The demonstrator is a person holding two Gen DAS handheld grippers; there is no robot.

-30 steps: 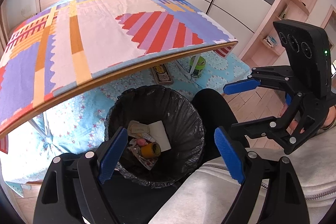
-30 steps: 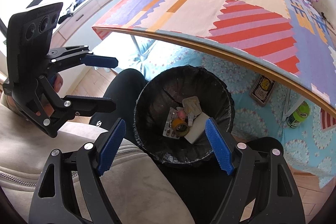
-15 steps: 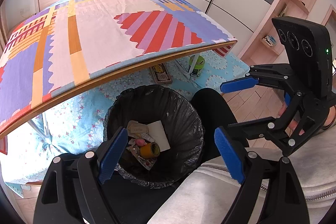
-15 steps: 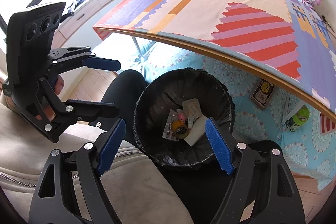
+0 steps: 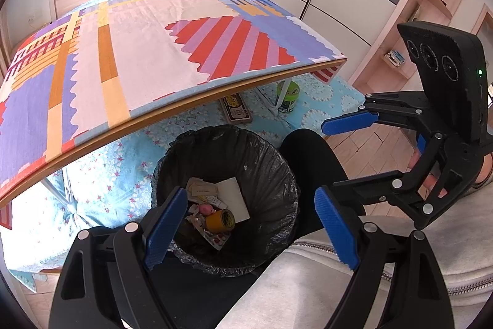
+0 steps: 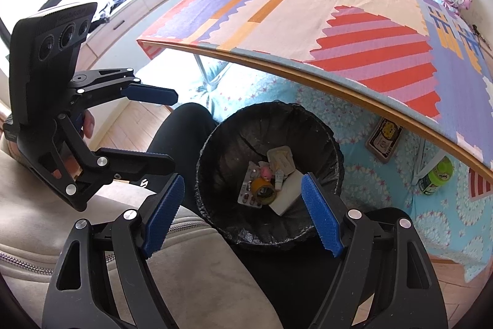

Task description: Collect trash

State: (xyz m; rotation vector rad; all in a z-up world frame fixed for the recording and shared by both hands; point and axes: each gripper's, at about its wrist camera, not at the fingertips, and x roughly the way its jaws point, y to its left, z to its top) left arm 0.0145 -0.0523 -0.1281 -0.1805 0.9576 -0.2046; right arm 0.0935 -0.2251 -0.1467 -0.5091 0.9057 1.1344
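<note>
Seemingly the dropping-off is done: left gripper point(image 5: 249, 224) and right gripper point(image 6: 243, 215) hang agape, empty, above the lined trash bin point(image 5: 277, 171); next, spotting more trash.

We hold the left gripper point(image 5: 251, 224) and right gripper point(image 6: 242, 216) side by side, jaws spread wide, both empty, pointing toward twelve o'clock.
</note>
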